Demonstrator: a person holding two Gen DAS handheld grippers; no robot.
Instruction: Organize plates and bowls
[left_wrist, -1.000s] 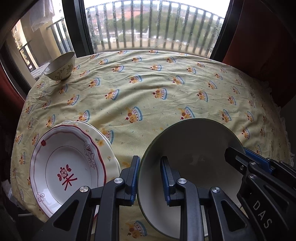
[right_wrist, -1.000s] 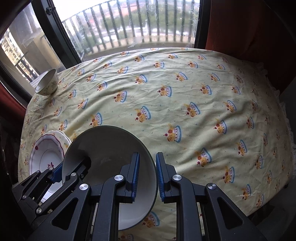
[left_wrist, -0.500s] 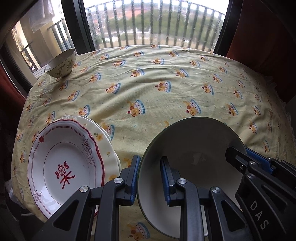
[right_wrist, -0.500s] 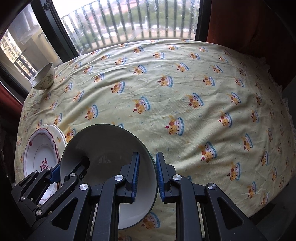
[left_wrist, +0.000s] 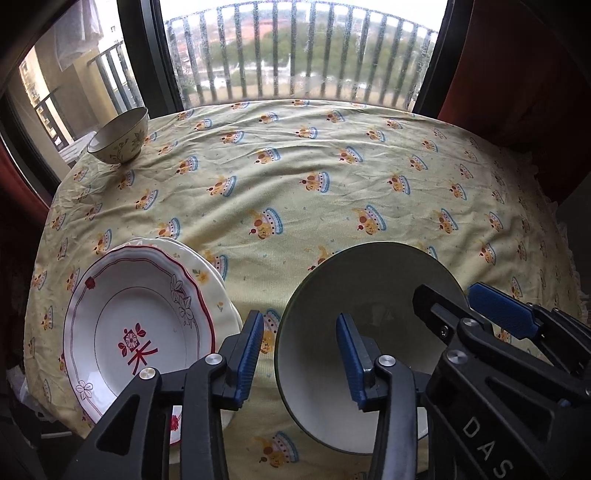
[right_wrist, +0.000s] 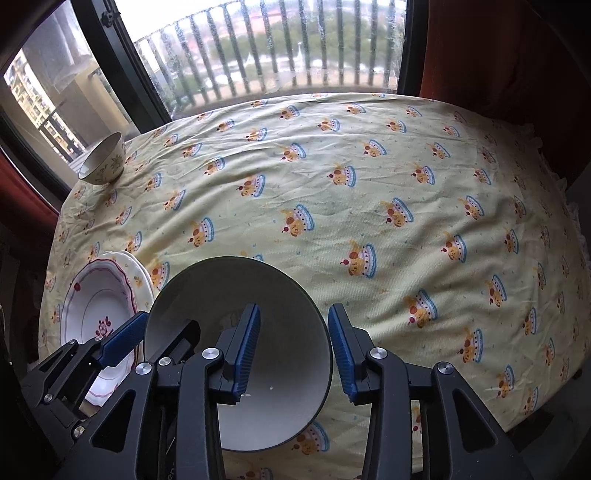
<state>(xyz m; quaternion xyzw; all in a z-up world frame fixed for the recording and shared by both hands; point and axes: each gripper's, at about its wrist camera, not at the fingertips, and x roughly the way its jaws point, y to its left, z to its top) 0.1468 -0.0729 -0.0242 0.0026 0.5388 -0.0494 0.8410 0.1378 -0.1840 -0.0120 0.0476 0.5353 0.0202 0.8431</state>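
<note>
Low in both frames, my left gripper (left_wrist: 300, 354) and right gripper (right_wrist: 294, 349) are opening, each straddling the rim of the smooth round grey bowl (left_wrist: 369, 291) without pressing it. It is sitting on the wrinkled printed tablecloth (left_wrist: 295, 192), right of the scalloped white plates (left_wrist: 122, 317).

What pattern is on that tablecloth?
Pale yellow tablecloth printed with little crown-like motifs; clearest in the right wrist view.

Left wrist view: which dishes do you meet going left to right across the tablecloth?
Plate stack at the left → small floral bowl, far back → large grey bowl between the two grippers' open fingers.
</note>
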